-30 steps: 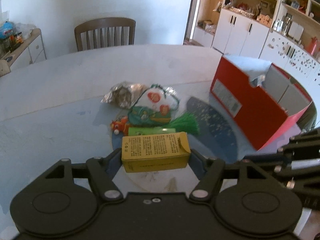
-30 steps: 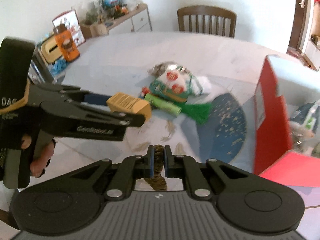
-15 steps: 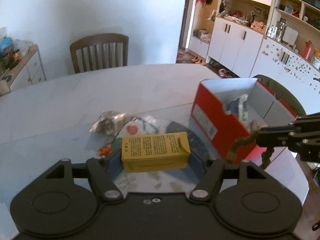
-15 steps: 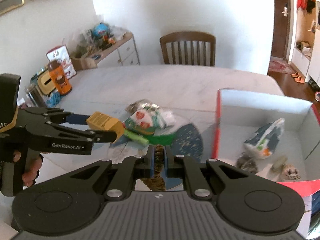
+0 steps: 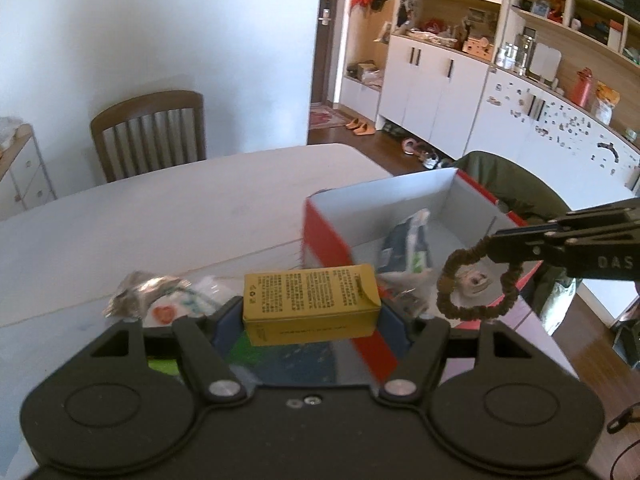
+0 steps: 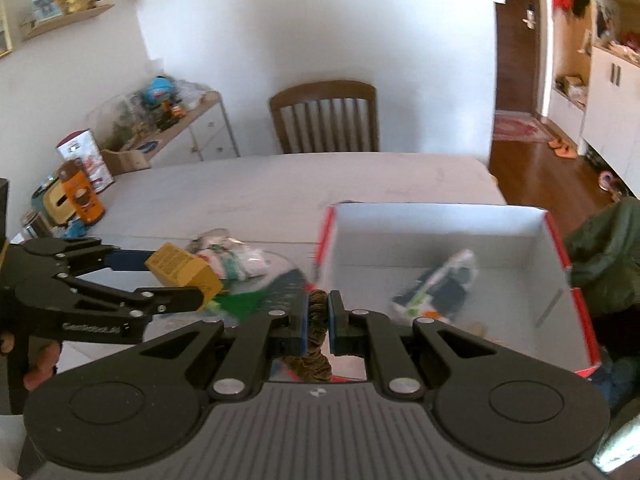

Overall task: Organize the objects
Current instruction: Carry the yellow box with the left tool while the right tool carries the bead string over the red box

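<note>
Between the fingers of the left gripper (image 5: 310,312), in the left wrist view, a yellow box (image 5: 310,304) is being clamped above the table (image 5: 160,220), near the red bin (image 5: 340,248); the right gripper (image 5: 494,250) is dangling a brown hair tie (image 5: 472,284) over the bin. From the right wrist view, the right gripper (image 6: 318,316) is pinching the hair tie (image 6: 317,312) beside the bin's (image 6: 440,224) left wall, a pouch (image 6: 436,286) lying inside.

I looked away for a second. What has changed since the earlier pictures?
Both grippers rose and swung toward the red box. The right gripper now holds the brown hair tie at the box. Unchanged: the left gripper grips the yellow carton; nothing released.
</note>
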Motion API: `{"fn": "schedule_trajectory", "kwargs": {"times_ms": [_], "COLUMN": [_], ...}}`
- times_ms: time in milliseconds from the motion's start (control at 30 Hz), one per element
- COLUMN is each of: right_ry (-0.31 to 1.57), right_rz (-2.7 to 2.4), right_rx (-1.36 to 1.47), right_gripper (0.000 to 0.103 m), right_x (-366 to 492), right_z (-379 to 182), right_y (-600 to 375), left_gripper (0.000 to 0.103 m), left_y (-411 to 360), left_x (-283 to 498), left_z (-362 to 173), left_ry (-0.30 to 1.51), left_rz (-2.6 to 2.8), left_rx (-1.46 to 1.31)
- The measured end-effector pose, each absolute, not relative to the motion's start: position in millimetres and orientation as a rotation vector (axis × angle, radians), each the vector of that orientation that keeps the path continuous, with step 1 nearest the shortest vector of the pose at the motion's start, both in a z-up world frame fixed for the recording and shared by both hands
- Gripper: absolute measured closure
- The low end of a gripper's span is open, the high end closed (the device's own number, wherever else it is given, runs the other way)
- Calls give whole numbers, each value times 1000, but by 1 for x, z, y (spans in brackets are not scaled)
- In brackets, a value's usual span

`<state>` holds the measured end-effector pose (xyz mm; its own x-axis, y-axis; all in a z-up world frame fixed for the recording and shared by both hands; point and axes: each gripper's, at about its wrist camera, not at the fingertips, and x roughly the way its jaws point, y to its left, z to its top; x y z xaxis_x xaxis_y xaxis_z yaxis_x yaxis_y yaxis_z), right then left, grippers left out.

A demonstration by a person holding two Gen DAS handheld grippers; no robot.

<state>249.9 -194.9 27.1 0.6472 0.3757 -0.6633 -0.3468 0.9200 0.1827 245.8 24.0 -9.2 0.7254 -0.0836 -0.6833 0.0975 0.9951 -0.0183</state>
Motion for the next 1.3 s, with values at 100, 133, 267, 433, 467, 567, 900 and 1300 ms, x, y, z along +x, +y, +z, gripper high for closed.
{"fn": "schedule_trajectory", "kwargs": {"times_ms": [100, 133, 267, 433, 467, 567, 900, 1300], "right_ry": [769, 771, 780, 793, 798, 814, 894, 976], "right_rz": [394, 387, 363, 340, 336, 321, 287, 313], "right_rx": [32, 27, 19, 20, 20, 13, -2, -69], "right_gripper": [94, 94, 94, 94, 94, 94, 94, 94], "right_x": [257, 260, 273, 295, 299, 311, 352, 381], "right_z": [26, 26, 23, 15, 13, 4, -34, -70], "right_y": [-214, -220, -241, -268, -272, -282, -303, -296], "left_gripper": [33, 33, 33, 33, 33, 33, 33, 33], "left_y": [5, -3, -26, -55, -61, -77, -113, -129], "left_x": [257, 262, 276, 296, 301, 312, 352, 386], "left_z": [-10, -10, -15, -26, -29, -39, -76, -107], "left_ry": [753, 754, 766, 800, 812, 840, 966, 1086], "left_rz": [-118, -125, -150, -176, -183, -192, -182, -141], "left_rx": [38, 45, 58, 60, 65, 86, 99, 111]}}
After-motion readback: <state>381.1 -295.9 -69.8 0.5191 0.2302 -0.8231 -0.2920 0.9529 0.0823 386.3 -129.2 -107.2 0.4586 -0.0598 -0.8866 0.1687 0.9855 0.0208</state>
